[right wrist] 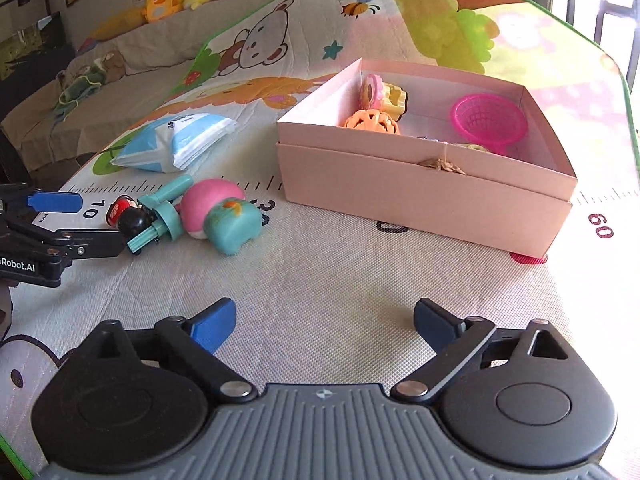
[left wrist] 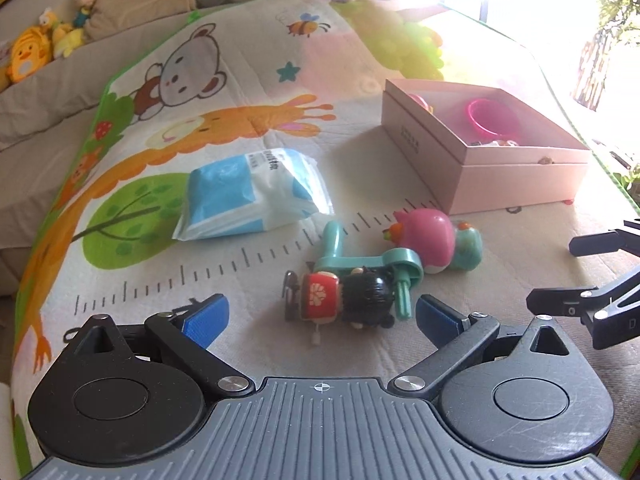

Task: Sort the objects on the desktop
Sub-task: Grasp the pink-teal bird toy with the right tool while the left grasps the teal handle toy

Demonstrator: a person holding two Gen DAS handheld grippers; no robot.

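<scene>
My left gripper is open, its blue pads either side of a red and black wind-up doll lying on the play mat, not touching it. A teal crank toy and a pink and teal toy lie just beyond. A blue and white tissue pack lies to the left. A pink box holds a magenta basket. My right gripper is open and empty over bare mat, in front of the box. The doll and the left gripper show at the left there.
The box also holds an orange ball, a pink and yellow toy and the basket. Plush toys line a grey sofa behind the mat. The mat's green edge runs along the left.
</scene>
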